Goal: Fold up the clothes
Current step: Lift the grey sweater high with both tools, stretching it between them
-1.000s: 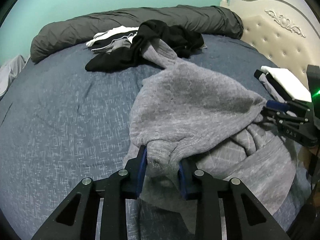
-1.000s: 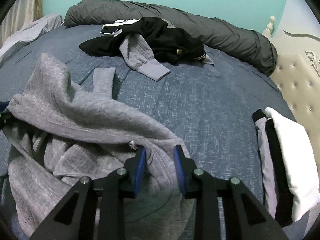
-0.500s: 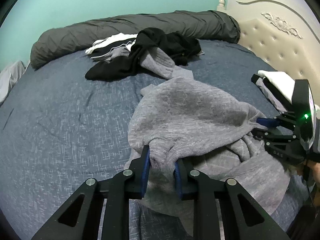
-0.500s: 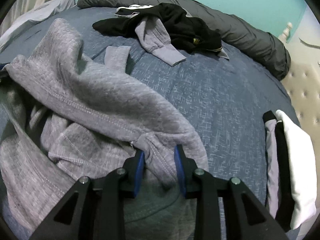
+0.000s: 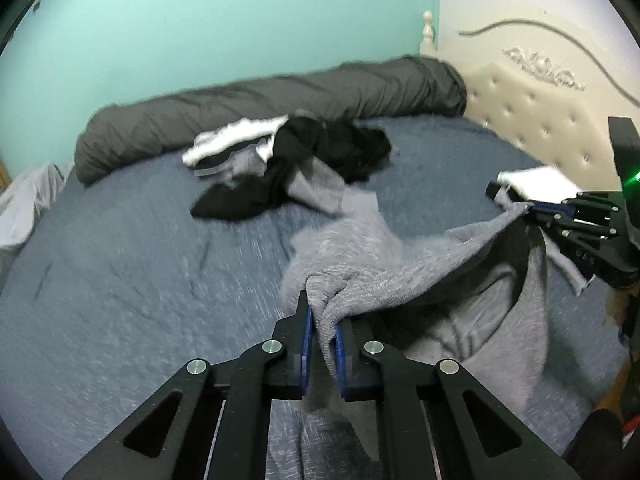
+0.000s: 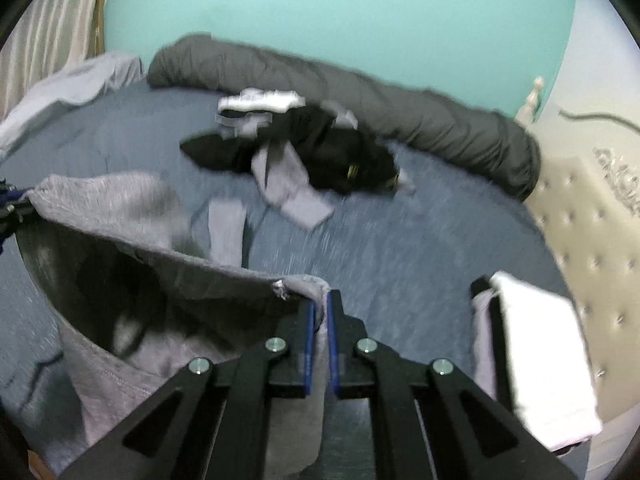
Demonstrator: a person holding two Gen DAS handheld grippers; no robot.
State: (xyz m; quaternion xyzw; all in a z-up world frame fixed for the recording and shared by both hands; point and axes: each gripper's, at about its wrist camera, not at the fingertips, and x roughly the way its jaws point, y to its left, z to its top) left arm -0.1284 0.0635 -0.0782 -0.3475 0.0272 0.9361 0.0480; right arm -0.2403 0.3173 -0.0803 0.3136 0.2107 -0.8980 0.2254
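Seen from both wrist cameras: blue-covered bed (image 5: 120,280) filling the scene, with a rolled dark grey duvet (image 5: 260,108) along its far edge under the teal wall, and a cream tufted headboard (image 5: 532,112) at right. Strung between the two tools at the near side, a grey hooded sweatshirt (image 5: 420,264), its upper edge pulled into a taut line running left to right across the bed, long axis along that line, body sagging below into an open pouch with the dark inside showing. One sleeve (image 6: 226,232) trailing away toward the far pile. Raised clear of the mattress now, where a second ago heaped flat on it; edge drawn straight where formerly bunched. Farther off, a jumble of black, grey and white clothes (image 5: 304,168) lying unmoved near the duvet. At near right, a folded stack topped in white (image 6: 536,344) beside the headboard, also as before. Left gripper (image 5: 322,320) closing its blue-padded fingers (image 5: 306,332) on a wad of the grey knit at the left end, fabric pinched between them and hanging down. Right gripper (image 6: 319,316) closing likewise, fingers nearly together on the right end of the edge, beside a small metal zip pull (image 6: 280,290). Both narrower than a second ago. Much motion blur throughout.
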